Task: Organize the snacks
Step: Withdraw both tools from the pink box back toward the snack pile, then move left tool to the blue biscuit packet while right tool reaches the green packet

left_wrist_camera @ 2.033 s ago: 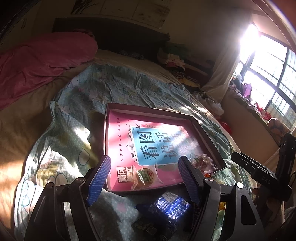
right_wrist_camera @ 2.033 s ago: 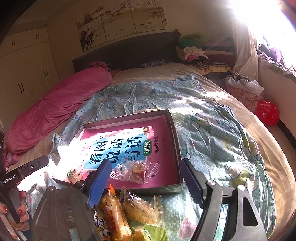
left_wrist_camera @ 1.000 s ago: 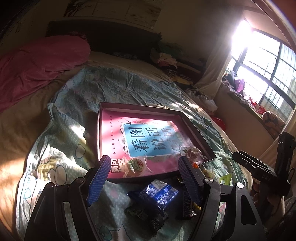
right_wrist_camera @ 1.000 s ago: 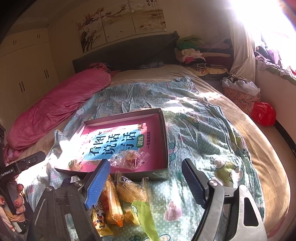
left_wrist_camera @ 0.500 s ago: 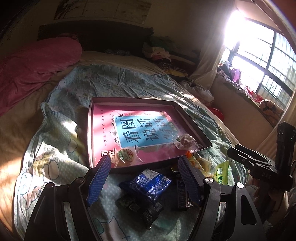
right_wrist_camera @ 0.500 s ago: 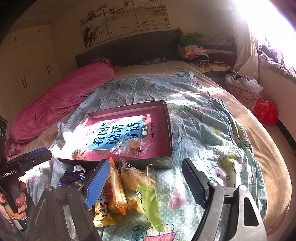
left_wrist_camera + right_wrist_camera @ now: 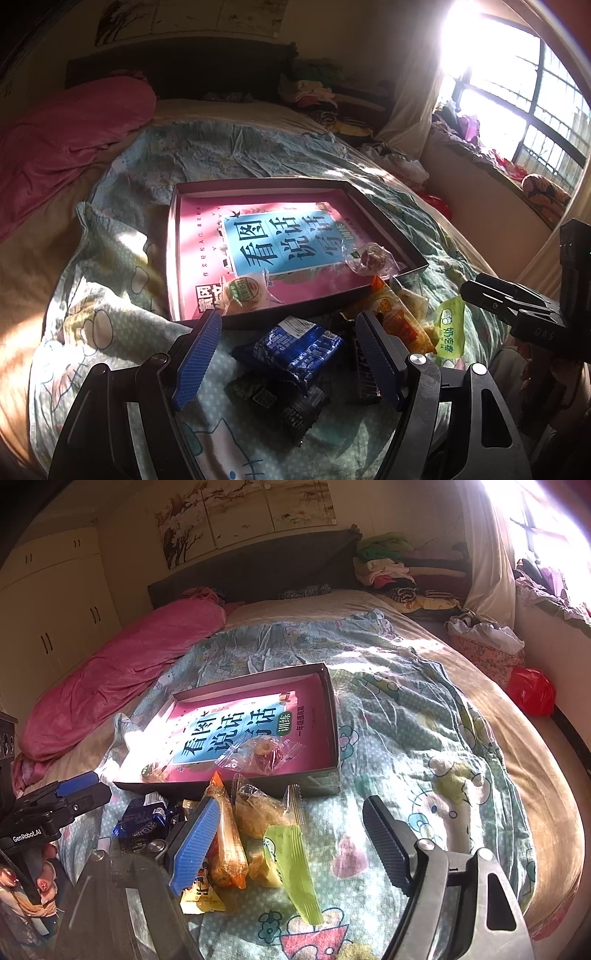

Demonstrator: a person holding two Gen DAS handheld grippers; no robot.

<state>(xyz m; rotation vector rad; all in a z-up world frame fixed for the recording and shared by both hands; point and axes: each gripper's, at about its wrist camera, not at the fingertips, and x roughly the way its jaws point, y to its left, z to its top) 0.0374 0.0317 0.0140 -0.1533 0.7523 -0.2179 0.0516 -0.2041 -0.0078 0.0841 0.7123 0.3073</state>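
Snacks lie heaped on the bed quilt (image 7: 424,716) against the near wall of the shallow box (image 7: 332,716): blue packet (image 7: 295,347), orange packet (image 7: 225,845), green packet (image 7: 295,867). Left gripper (image 7: 288,354) and right gripper (image 7: 288,834) both hover with jaws apart, gripping nothing.

A home bedroom is shown: a bed (image 7: 461,709) spread with a cartoon-print quilt (image 7: 406,738), a dark headboard (image 7: 258,572) at upper centre, wardrobes (image 7: 55,602) at upper left, folded clothes (image 7: 391,568) piled at upper right.
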